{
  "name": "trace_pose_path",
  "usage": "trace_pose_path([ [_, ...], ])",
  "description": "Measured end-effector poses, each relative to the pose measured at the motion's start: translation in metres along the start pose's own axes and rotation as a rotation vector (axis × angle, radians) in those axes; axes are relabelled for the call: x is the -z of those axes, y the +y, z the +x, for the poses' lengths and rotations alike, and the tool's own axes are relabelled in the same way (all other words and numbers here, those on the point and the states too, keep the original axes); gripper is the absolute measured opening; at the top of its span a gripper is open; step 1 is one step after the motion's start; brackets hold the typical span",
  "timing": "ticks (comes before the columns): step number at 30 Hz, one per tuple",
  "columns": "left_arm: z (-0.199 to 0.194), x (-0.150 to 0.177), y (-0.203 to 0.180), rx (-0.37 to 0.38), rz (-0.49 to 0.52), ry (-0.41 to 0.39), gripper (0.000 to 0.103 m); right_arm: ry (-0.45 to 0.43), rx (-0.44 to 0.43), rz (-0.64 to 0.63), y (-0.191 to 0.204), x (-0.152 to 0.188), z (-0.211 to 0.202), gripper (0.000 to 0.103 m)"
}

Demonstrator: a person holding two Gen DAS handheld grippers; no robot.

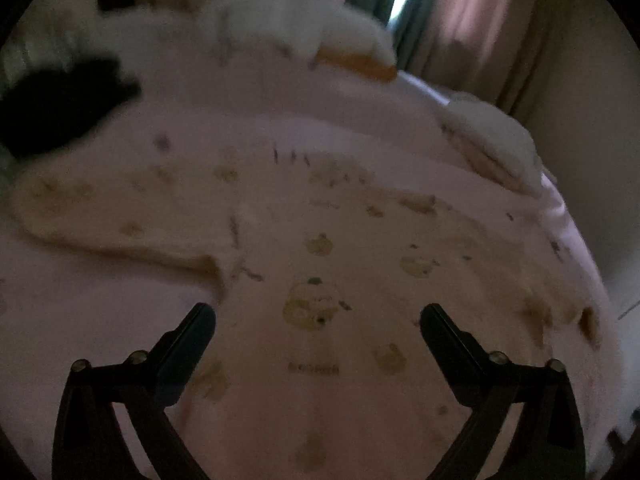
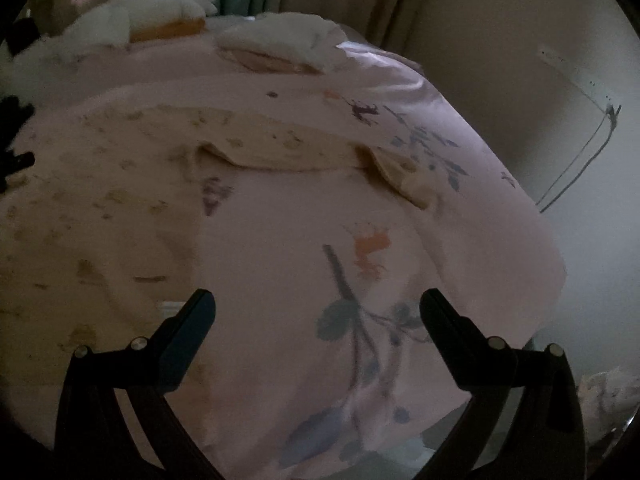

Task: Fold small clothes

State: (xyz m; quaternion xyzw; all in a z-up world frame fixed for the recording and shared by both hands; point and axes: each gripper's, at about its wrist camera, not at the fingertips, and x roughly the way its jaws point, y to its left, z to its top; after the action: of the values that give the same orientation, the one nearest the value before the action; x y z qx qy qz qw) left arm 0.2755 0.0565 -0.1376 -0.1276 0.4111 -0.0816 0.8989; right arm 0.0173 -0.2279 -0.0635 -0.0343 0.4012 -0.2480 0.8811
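Note:
A small cream long-sleeved garment (image 1: 320, 248) with little animal prints lies spread flat on the pink bedcover (image 1: 120, 300). My left gripper (image 1: 318, 316) is open and empty, hovering over the garment's body. In the right wrist view the same garment (image 2: 100, 208) fills the left side, with one sleeve (image 2: 304, 152) stretched to the right and its cuff (image 2: 408, 180) turned down. My right gripper (image 2: 318, 300) is open and empty over the bare bedcover (image 2: 300, 240), just right of the garment's side edge.
A black cloth (image 1: 60, 108) lies at the far left of the bed. Folded white and orange clothes (image 1: 304, 28) sit at the far end, and another folded pile (image 1: 496, 144) at the right edge. Curtains (image 1: 460, 12) hang behind. The bed drops off on the right toward a wall (image 2: 520, 80).

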Motion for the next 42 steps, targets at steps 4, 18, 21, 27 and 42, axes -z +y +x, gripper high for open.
trace_pose_path([
  [4, 0.040, -0.010, 0.025, 0.034, -0.108, 0.067, 0.072, 0.003, 0.047, -0.035, -0.004, 0.001, 0.004, 0.102],
  [18, 0.031, 0.003, 0.038, -0.058, -0.105, 0.036, 0.018, 0.053, 0.038, 0.122, -0.088, -0.029, 0.083, 0.088],
  [21, 0.033, 0.002, 0.041, -0.048, -0.113, 0.030, 0.018, 0.055, -0.057, 0.242, -0.121, -0.052, 0.111, 0.088],
  [27, 0.031, 0.004, 0.060, 0.027, -0.198, 0.027, 0.014, 0.114, -0.399, 0.839, -0.203, -0.060, 0.178, 0.080],
  [42, 0.032, 0.004, 0.068, 0.073, -0.261, 0.019, 0.012, 0.202, -0.358, 1.022, -0.198, -0.078, 0.240, 0.009],
])
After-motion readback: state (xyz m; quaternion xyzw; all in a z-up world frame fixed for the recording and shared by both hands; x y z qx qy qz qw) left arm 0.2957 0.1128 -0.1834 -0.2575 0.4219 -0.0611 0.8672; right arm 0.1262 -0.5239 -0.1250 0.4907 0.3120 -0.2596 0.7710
